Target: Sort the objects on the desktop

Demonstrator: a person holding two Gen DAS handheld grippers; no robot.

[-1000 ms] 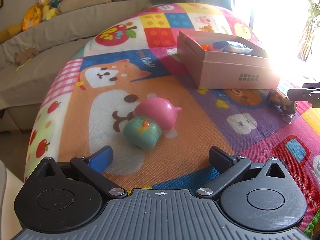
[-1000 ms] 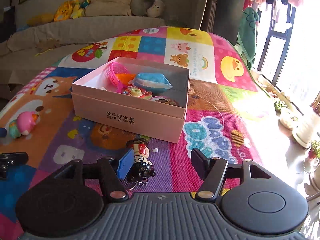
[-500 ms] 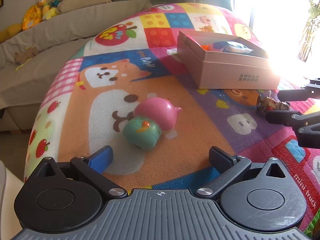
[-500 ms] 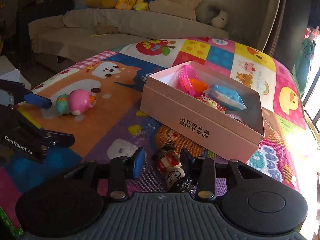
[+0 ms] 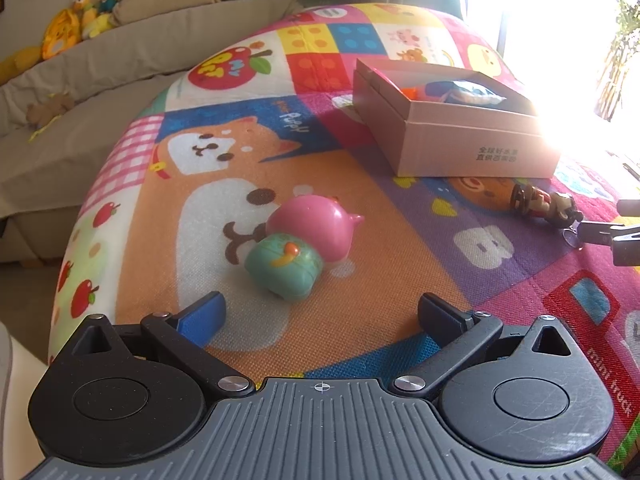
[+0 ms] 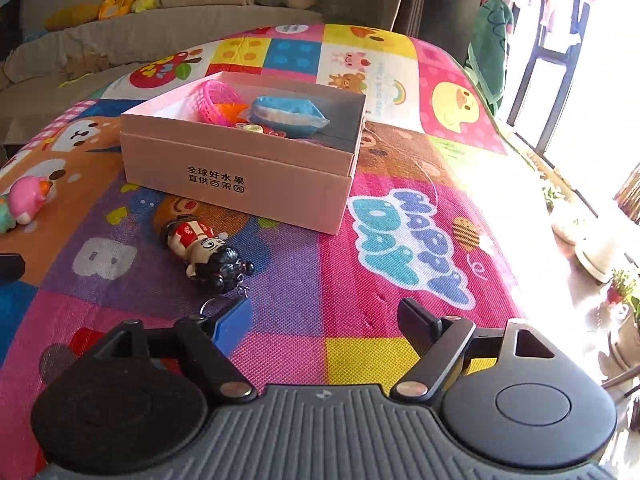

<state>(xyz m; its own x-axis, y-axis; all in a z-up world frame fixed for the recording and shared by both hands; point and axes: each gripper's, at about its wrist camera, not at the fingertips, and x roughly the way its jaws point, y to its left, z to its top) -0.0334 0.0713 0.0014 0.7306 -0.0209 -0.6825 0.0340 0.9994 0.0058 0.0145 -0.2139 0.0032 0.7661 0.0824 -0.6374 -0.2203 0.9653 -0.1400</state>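
A pink and green toy (image 5: 304, 240) lies on the colourful mat just ahead of my open, empty left gripper (image 5: 320, 316); it also shows at the left edge of the right wrist view (image 6: 24, 204). A small doll keychain (image 6: 204, 250) lies on its side on the mat in front of the pink box (image 6: 240, 176), which holds a pink basket, a blue pouch and small toys. My right gripper (image 6: 324, 324) is open and empty, with the doll ahead and to its left. The doll (image 5: 544, 204) and box (image 5: 460, 140) show in the left wrist view too.
The play mat (image 6: 400, 240) covers the whole surface. A sofa with plush toys (image 5: 80, 28) runs along the back left. Bright window glare fills the right side, with potted plants (image 6: 616, 280) on the floor there.
My right gripper was shut around the doll half a second ago; it has let go, opened and pulled back to the right. The doll now lies on its side. The left gripper has not moved.
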